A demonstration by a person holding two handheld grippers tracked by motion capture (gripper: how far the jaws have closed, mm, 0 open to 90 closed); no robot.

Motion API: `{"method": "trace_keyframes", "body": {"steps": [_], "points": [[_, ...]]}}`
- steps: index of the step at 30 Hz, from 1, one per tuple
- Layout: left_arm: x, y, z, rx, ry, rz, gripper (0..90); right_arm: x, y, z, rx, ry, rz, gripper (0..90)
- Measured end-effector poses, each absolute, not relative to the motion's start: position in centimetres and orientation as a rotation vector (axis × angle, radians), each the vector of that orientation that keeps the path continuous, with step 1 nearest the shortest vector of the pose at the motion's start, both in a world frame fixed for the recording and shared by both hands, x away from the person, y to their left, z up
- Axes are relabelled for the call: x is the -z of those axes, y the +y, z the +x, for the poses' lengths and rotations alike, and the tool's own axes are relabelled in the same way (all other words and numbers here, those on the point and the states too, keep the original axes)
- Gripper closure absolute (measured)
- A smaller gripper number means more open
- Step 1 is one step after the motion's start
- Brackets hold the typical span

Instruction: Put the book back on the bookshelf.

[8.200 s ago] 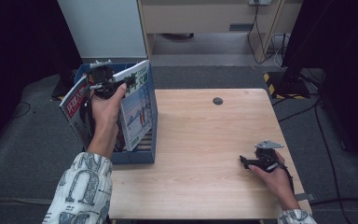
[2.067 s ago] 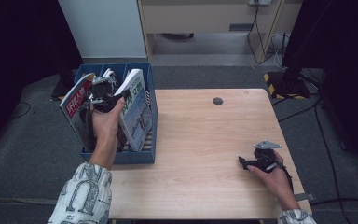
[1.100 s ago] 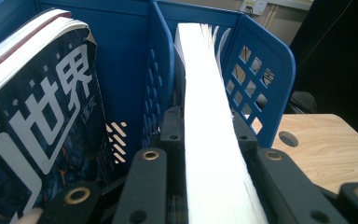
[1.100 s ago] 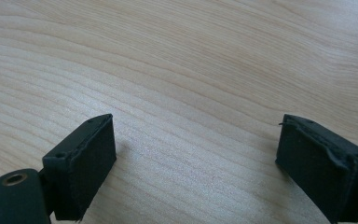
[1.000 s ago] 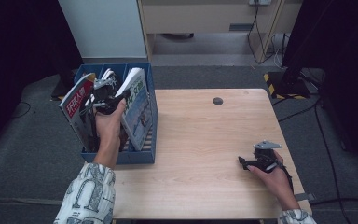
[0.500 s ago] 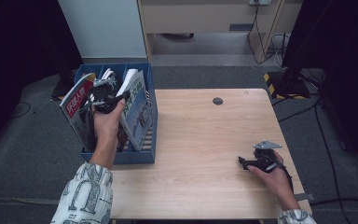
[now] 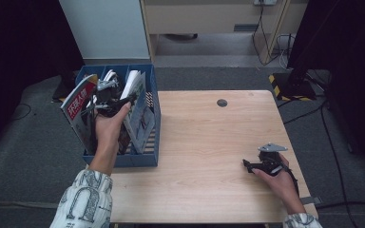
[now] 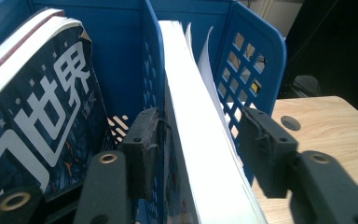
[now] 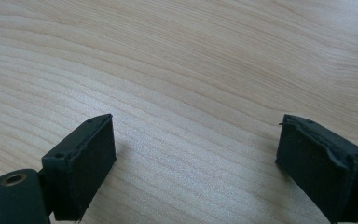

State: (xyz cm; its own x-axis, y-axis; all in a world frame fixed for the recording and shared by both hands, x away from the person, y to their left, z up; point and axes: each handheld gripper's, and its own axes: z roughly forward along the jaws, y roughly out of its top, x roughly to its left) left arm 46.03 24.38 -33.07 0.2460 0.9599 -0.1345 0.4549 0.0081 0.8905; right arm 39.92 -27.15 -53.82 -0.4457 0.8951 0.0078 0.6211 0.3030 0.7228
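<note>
The left gripper (image 8: 200,154) had its fingers spread either side of a white-paged magazine (image 8: 191,140) standing in the blue file box (image 7: 149,118), not clenched; a divider wall (image 8: 151,70) crowded one finger, and a dark-covered magazine (image 8: 42,116) leaned just beside; the right gripper (image 9: 196,163) rested released on the bare tabletop (image 7: 209,142), well apart.

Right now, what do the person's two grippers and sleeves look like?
Both are black two-jaw tools. The left gripper has flat rectangular pads on arms with brass-coloured rivets. The right gripper carries a grey three-cornered plate on top, and its pads look worn at the edges. The left sleeve is white with a dark printed pattern; the right cuff looks alike.
</note>
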Motion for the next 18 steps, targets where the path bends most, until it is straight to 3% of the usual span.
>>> {"method": "trace_keyframes", "body": {"steps": [18], "points": [[34.1,25.0,43.1,-0.680,1.271,1.640,32.7,53.8,-27.0,39.9,-0.938,2.181,1.349,11.2]]}}
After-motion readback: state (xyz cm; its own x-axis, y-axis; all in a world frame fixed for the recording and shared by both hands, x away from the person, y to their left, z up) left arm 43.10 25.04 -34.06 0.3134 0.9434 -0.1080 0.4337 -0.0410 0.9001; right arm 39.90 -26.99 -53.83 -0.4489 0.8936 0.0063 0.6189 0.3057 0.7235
